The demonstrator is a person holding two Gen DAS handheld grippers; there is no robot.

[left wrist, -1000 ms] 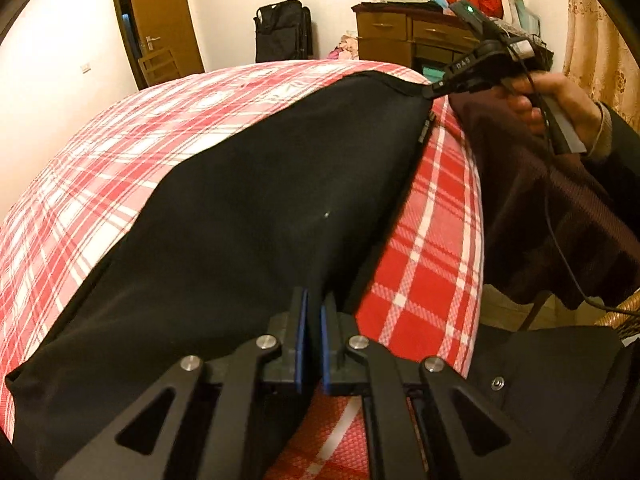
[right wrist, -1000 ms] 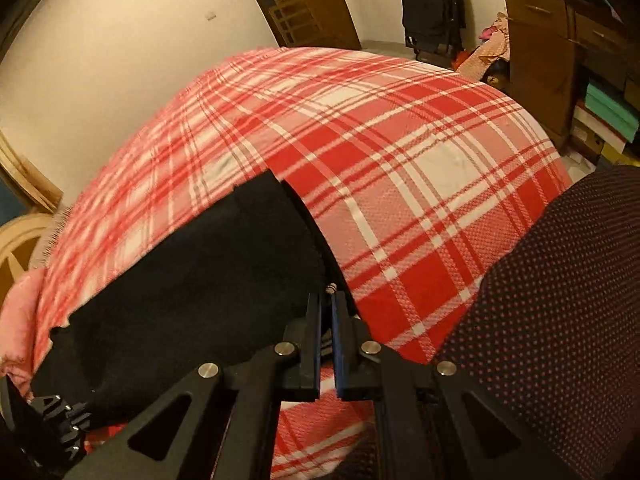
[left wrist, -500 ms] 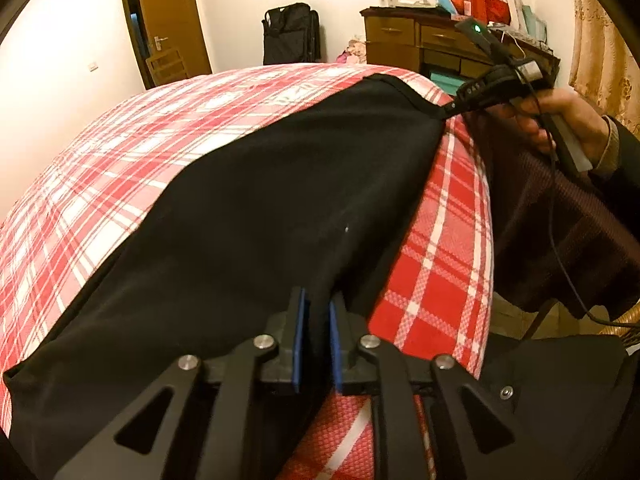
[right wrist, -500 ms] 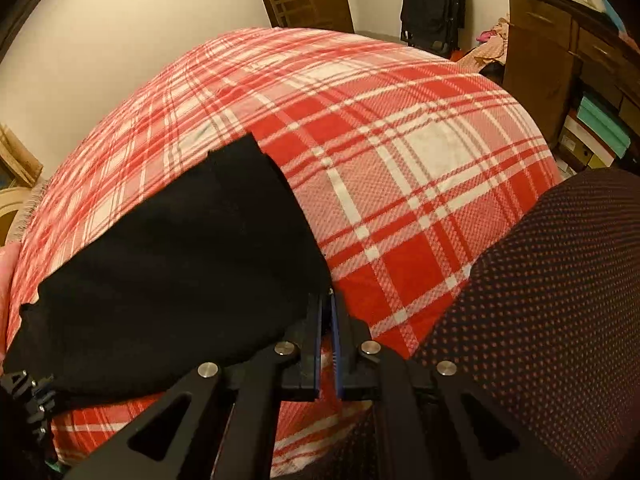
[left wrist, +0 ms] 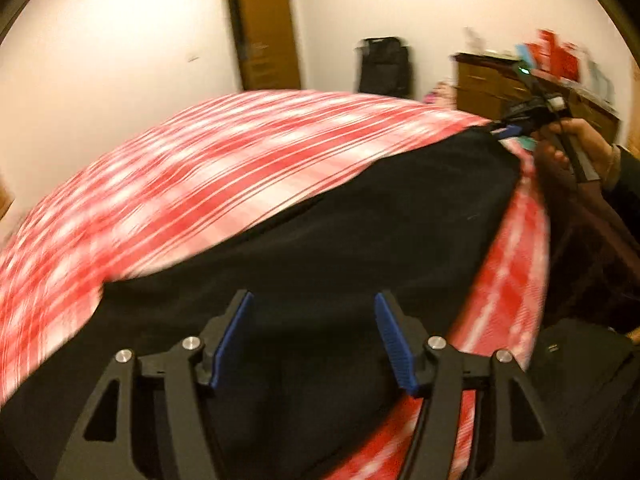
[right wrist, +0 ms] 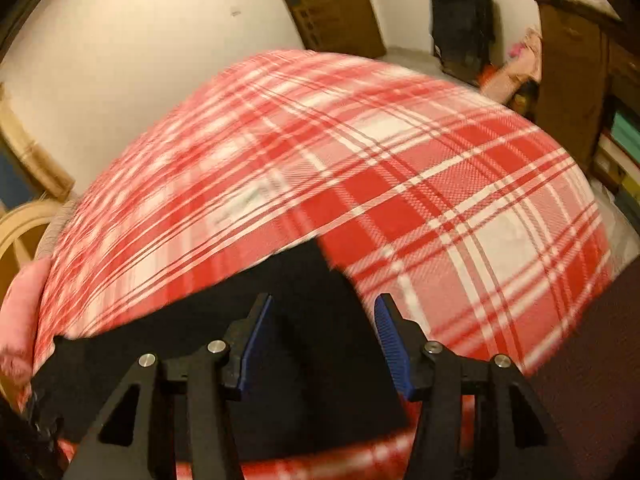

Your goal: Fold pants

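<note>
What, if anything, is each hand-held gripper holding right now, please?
Nothing: the left hand-held gripper and the right hand-held gripper are both open above the black pants, which lie on the plaid bed.

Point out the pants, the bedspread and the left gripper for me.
pants point(left wrist: 360, 248), left wrist view, middle of the black cloth.
bedspread point(right wrist: 440, 184), right wrist view, bare checked part.
left gripper point(left wrist: 312, 336), left wrist view, midway between its fingertips.

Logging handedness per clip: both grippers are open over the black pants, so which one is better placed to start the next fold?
Probably the right gripper: it sits open at a free corner of the pants. The left gripper hangs open over mid-fabric, away from any corner.
</note>
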